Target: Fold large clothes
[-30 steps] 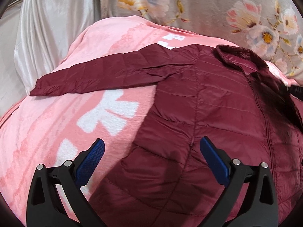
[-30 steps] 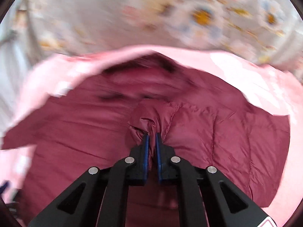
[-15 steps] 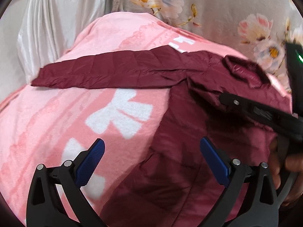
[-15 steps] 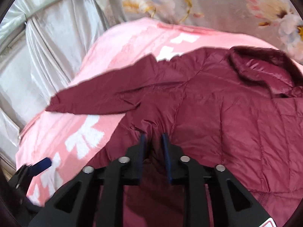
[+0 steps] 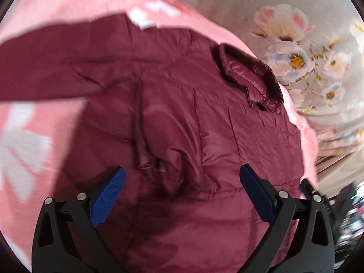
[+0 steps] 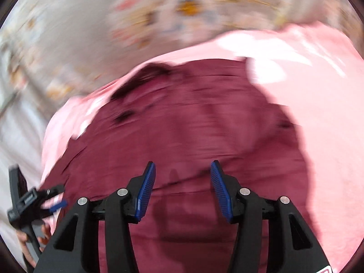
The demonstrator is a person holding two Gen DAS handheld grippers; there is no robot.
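A maroon quilted jacket (image 5: 204, 118) lies spread on a pink blanket (image 5: 34, 122). Its collar (image 5: 250, 75) is at the far right, and one sleeve (image 5: 45, 72) stretches out to the left. The other sleeve lies folded across the body, its cuff near the centre. My left gripper (image 5: 182, 188) is open and empty just above the jacket's lower body. My right gripper (image 6: 183, 186) is open and empty above the jacket (image 6: 193, 125); that view is blurred. The left gripper (image 6: 29, 202) and the hand holding it show at the right wrist view's lower left.
A grey floral fabric (image 5: 295, 45) hangs behind the blanket. White fabric (image 6: 18, 136) lies to the left in the right wrist view. The blanket's right edge (image 5: 309, 150) drops off near dark clutter at the lower right.
My right gripper has opened and let go of the sleeve, which now lies across the jacket body, and it has swung right. My left gripper has moved right over the jacket.
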